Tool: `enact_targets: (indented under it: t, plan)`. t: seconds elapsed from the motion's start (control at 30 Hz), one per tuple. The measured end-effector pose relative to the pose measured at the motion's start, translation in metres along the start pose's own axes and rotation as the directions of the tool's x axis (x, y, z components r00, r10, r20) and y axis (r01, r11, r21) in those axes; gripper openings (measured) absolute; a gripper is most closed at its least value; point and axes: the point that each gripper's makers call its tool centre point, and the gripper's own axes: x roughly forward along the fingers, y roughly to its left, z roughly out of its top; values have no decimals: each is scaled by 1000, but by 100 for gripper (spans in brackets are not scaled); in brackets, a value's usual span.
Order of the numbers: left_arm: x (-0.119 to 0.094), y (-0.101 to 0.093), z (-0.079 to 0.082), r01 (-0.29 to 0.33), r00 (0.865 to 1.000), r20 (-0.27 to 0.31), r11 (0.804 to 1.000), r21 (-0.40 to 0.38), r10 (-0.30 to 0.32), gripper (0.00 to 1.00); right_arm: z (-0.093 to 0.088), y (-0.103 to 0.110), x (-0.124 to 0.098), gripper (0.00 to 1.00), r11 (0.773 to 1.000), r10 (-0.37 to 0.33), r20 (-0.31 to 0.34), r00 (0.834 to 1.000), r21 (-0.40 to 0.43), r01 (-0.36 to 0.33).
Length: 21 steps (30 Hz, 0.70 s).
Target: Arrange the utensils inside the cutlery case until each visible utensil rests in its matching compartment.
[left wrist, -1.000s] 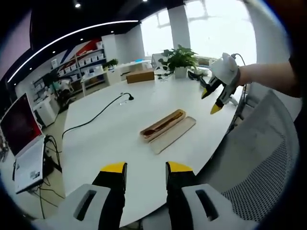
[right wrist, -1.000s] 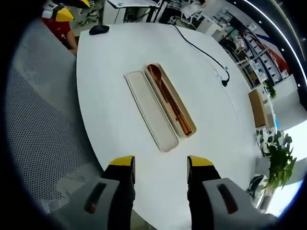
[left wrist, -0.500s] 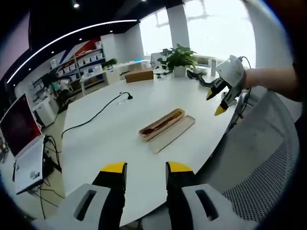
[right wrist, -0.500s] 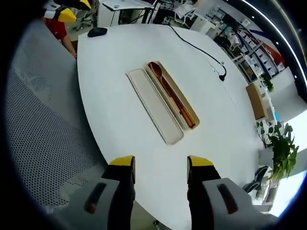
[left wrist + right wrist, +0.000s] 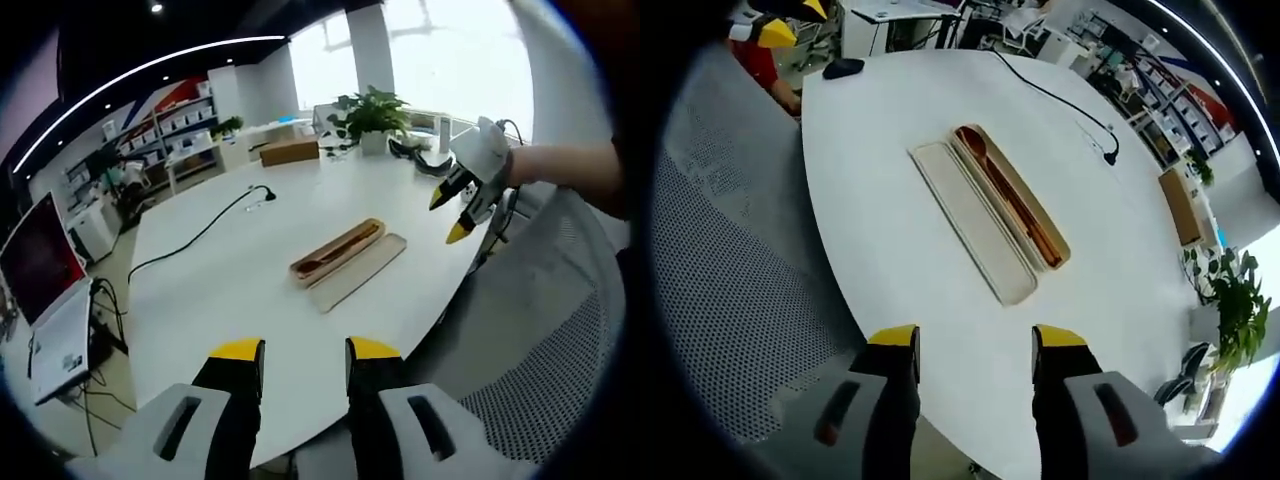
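- Left gripper is seen low in the left gripper view, yellow-tipped jaws parted with a narrow gap, nothing held, hovering over the near edge of the white table
- Right gripper is seen low in the right gripper view, jaws parted wider, nothing between them, above the table edge
- The right gripper is also seen from the left gripper view at the right side, raised above the table's far edge, jaws apart, held by a person's hand and forearm
- Cutlery case is lying open near the table middle, well apart from both grippers; a wooden spoon and what look like chopsticks are resting inside it, spoon bowl at the end away from the right gripper
- Case lid is laid flat just beside the case, parallel, touching or nearly so
- In the left gripper view the case and lid are seen side by side, lid on the nearer side
- Black cable is run across the table beyond the case
- Potted plant and cardboard box are seen at the far side
- Mesh chair back is seen beside the table
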Motion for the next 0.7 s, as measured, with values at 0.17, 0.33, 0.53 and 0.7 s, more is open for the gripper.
enact_targets:
  t: [0.17, 0.33, 0.53, 0.7]
  plan:
    - [0, -1, -1, 5, 1000, -4, 1000, -1, -5, 32, 2, 2, 2, 43, 1000, 10, 8, 1000, -4, -10]
    - [0, -1, -1, 8, 1000, -3, 1000, -4, -8, 32, 2, 7, 3, 42, 1000, 24, 5, 1000, -16, -24]
    - [0, -1, -1, 9, 1000, -4, 1000, -10, -9, 32, 2, 12, 7, 43, 998, 45, 1, 999, -41, -45]
    - [0, 1, -1, 6, 1000, -5, 1000, -15, -6, 32, 3, 15, 9, 43, 997, 60, 3, 998, -47, -60]
